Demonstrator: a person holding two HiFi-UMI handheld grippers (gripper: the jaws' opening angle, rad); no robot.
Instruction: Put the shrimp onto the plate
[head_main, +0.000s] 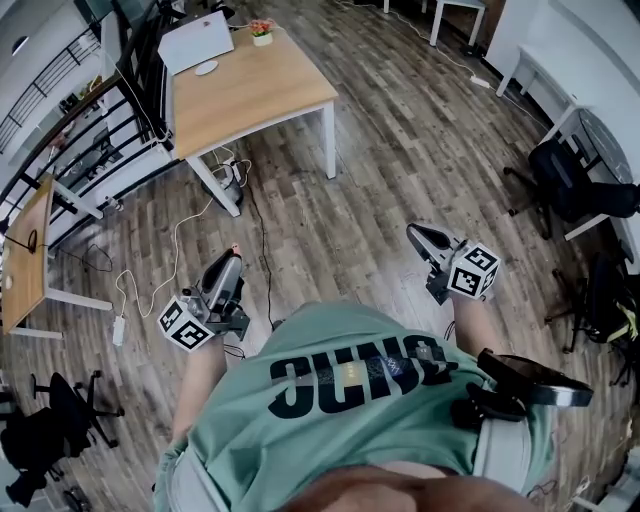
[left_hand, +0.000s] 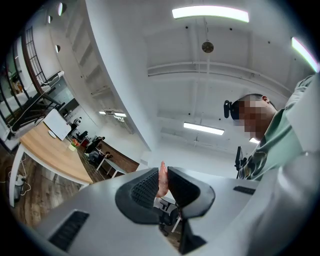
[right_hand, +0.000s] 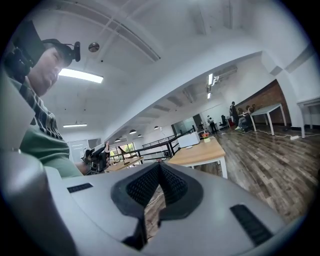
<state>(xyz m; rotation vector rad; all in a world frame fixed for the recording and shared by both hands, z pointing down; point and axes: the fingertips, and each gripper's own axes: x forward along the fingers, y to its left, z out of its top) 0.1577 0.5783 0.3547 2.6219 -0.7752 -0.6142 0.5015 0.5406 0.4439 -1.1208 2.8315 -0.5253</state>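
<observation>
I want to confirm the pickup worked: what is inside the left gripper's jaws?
A pink shrimp is pinched in the left gripper, whose jaws are closed on it. Only its thin edge and tip show above them; the rest of its body is covered by the jaws.

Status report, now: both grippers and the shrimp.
Grippers: left gripper shut on shrimp, right gripper shut, empty. No plate in view. Both held over wood floor, table well ahead.
</observation>
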